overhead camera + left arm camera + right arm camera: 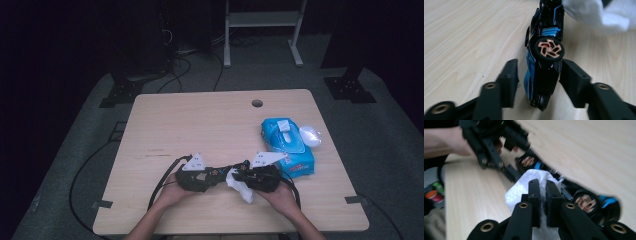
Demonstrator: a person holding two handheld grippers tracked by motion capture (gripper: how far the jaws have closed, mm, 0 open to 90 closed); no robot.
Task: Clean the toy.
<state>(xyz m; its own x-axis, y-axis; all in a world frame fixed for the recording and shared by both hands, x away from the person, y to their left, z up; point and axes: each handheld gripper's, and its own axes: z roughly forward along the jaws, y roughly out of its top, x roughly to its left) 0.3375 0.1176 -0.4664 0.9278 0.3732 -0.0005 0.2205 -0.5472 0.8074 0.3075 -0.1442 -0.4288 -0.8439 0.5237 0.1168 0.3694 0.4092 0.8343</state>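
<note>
Right jaws (pixel 543 195) pinch soft white wipe (pixel 524 183); left jaws (pixel 537 72) loosely flank glossy toy car (pixel 544 62).

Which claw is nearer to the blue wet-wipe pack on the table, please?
Right. The right claw sits just beside the blue wet-wipe pack, gripping a white wipe; the left claw is farther left, around the toy car.
</note>
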